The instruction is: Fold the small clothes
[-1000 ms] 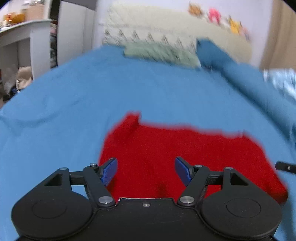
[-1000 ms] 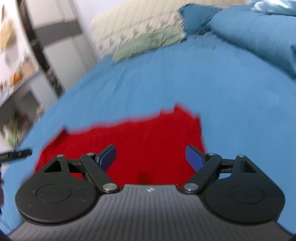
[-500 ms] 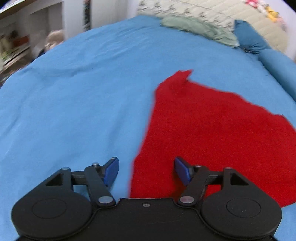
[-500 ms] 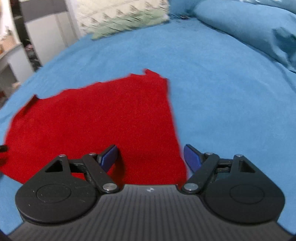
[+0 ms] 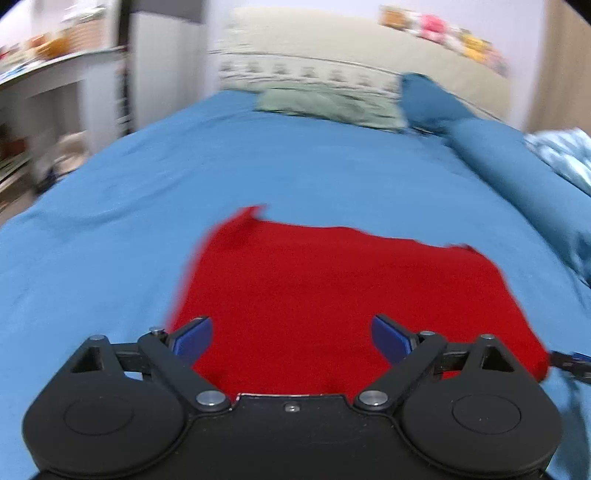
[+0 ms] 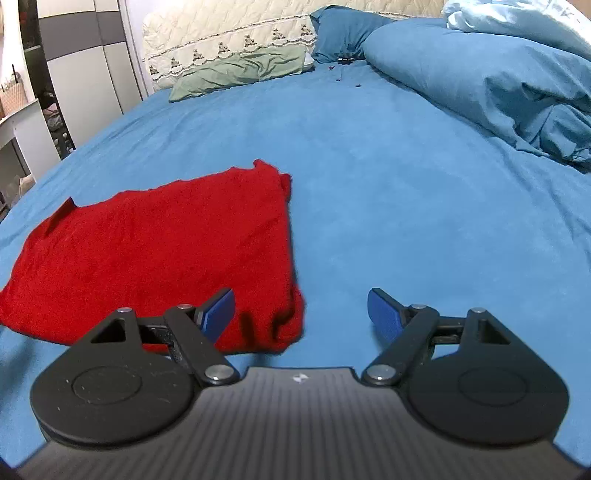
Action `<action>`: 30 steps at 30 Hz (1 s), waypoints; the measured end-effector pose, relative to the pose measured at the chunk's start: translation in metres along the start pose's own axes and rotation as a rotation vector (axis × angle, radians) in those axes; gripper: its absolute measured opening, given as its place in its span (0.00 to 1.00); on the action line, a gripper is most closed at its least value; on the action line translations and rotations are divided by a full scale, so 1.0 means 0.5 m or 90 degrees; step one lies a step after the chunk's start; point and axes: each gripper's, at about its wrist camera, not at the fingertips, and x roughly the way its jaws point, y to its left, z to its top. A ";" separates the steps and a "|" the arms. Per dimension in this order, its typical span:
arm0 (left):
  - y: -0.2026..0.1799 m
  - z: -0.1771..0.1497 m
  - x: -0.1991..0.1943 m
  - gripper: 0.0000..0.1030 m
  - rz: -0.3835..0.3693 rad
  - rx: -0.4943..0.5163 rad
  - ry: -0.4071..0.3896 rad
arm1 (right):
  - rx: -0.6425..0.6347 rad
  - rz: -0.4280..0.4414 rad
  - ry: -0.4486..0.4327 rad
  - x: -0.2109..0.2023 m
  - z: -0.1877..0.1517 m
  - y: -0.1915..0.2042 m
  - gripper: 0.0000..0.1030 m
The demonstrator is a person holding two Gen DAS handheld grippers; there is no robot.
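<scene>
A red garment (image 5: 332, 291) lies flat, folded into a rough rectangle, on the blue bed sheet (image 5: 110, 221). My left gripper (image 5: 291, 338) is open and empty, hovering over the garment's near edge. In the right wrist view the same garment (image 6: 159, 251) lies to the left. My right gripper (image 6: 301, 314) is open and empty, with the garment's near right corner between its fingers. The right gripper's tip shows at the garment's right edge in the left wrist view (image 5: 569, 363).
A green pillow (image 6: 240, 72) and a dark blue pillow (image 6: 343, 31) lie at the headboard (image 6: 221, 33). A bunched blue duvet (image 6: 498, 81) fills the right side. Shelves and a wardrobe (image 6: 81, 66) stand left of the bed.
Both grippers have swung back and forth over the garment. The left view is now centred on it again. The right gripper has shifted right, past the garment's right edge. Both stay open.
</scene>
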 end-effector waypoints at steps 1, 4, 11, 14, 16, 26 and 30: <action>-0.032 0.002 0.019 0.92 -0.007 0.014 0.004 | 0.003 0.003 -0.001 0.007 -0.005 0.005 0.92; -0.092 0.002 0.080 0.92 -0.026 0.033 0.028 | 0.018 0.001 -0.005 0.036 -0.012 0.011 0.91; -0.144 -0.012 0.195 0.92 -0.041 0.064 0.093 | -0.026 -0.001 -0.008 0.103 -0.034 0.031 0.83; -0.139 -0.017 0.230 0.92 -0.038 0.067 0.116 | -0.041 0.006 -0.029 0.101 -0.050 0.042 0.69; -0.134 -0.030 0.232 0.92 -0.038 0.075 0.113 | -0.035 0.023 -0.034 0.096 -0.053 0.040 0.55; -0.134 0.000 0.257 0.97 -0.069 0.074 0.167 | 0.193 0.080 0.006 0.087 -0.010 -0.017 0.25; -0.061 0.030 0.203 0.92 -0.094 0.028 0.138 | 0.270 0.143 -0.028 0.038 0.054 -0.014 0.24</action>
